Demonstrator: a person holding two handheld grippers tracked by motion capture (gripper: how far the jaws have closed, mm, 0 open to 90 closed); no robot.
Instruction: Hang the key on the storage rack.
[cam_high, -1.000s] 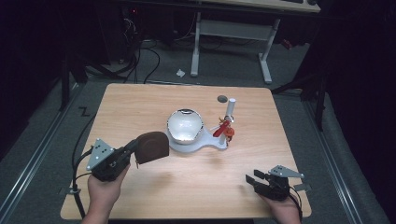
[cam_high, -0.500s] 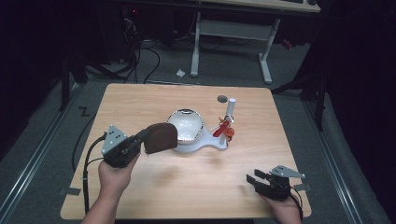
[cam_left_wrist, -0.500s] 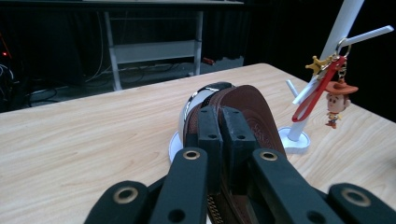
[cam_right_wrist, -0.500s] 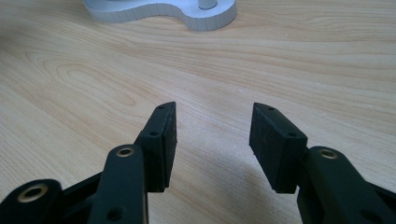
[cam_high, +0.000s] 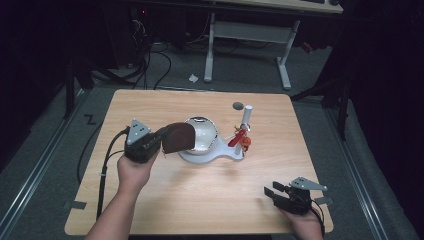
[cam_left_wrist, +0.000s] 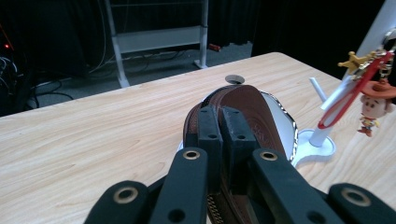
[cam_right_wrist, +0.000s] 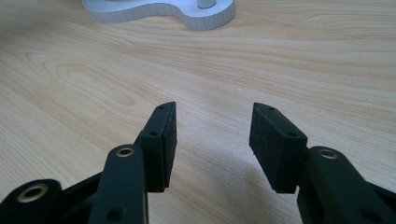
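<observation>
My left gripper (cam_high: 164, 143) is shut on a brown leather zip pouch (cam_high: 179, 137), held in the air just left of a round white dish (cam_high: 206, 134). In the left gripper view the two pads press together on the pouch (cam_left_wrist: 259, 122), whose far edge overlaps the dish's shiny rim (cam_left_wrist: 292, 128). The dish stands on a white base (cam_high: 212, 157) with an upright post (cam_high: 246, 116). A red strap and a small cowboy figure keychain (cam_high: 241, 139) hang from the post. My right gripper (cam_high: 271, 192) rests open at the table's near right corner, with only bare wood between its pads (cam_right_wrist: 161, 140).
The wooden table (cam_high: 200, 200) has a round cable hole (cam_high: 238, 106) behind the post. Beyond the far edge there are a desk frame (cam_high: 247, 35) and cables (cam_high: 150, 65) on the floor. A black cable (cam_high: 102, 165) trails from the left gripper over the left edge.
My left hand has carried the pouch from the near left of the table up and to the right, to the dish's left side. The right gripper has stayed in place.
</observation>
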